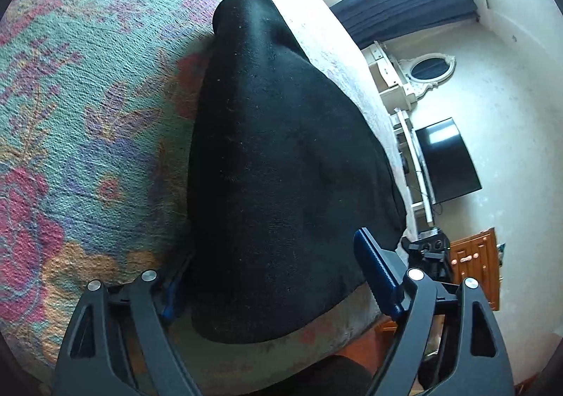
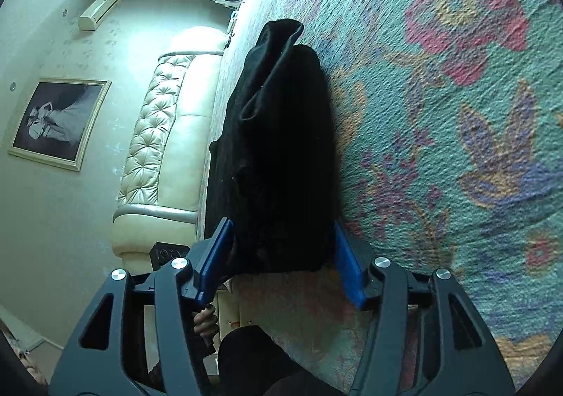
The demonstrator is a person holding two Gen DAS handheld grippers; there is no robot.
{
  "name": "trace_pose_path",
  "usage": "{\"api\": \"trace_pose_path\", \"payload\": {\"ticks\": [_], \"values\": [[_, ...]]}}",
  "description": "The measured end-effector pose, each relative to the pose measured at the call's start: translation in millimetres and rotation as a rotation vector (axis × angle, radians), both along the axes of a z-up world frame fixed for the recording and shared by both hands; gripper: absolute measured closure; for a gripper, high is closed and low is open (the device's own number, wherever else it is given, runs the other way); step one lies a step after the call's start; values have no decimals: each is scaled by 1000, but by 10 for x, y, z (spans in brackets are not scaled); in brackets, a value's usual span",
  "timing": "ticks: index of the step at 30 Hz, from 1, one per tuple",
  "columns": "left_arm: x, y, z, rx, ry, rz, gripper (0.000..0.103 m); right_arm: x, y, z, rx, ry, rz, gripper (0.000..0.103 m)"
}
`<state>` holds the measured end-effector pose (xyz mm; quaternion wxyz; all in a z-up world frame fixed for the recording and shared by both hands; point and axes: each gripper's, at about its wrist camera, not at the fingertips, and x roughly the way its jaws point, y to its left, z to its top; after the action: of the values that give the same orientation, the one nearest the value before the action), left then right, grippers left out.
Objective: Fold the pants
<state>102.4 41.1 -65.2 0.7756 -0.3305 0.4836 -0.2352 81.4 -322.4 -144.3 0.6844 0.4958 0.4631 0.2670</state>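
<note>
Tongs parted, straddling black pants

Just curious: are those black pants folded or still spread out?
Folded: the black pants lie as a narrow stacked bundle on the floral bedspread, layered edges showing at the far end.

We see black pants of matt, slightly fuzzy cloth on a rough, nubbly woven bedspread. The headboard looks like glossy tufted leather; the blue pads are ribbed plastic.
</note>
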Motion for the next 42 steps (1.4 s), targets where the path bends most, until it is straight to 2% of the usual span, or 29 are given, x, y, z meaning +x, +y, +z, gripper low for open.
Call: {"api": "trace_pose_path", "payload": {"ticks": [8, 13, 18, 23, 30, 34, 38, 42], "values": [[-119, -236, 189, 241, -24, -11, 22, -177, -86, 40, -59, 27, -16, 38], [-208, -282, 255, 338, -18, 20, 20, -268, -83, 73, -99, 45, -33, 33], [-396, -272, 333, 459, -66, 45, 20, -372, 7, 156, -170, 56, -37, 31], [-547, -226, 426, 534, -93, 84, 20, -464, 109, 248, -282, 55, -33, 25], [-769, -191, 587, 645, -151, 141, 20, -677, 414, 451, -523, 20, -46, 20], [-891, -192, 644, 675, -162, 167, 20, -821, 693, 642, -666, -73, -21, 19], [-996, -220, 686, 696, -191, 208, 20, -942, 997, 818, -815, -177, 4, 14], [-1018, -280, 671, 741, -201, 234, 20, -960, 1134, 840, -881, -222, 16, 13]]}}
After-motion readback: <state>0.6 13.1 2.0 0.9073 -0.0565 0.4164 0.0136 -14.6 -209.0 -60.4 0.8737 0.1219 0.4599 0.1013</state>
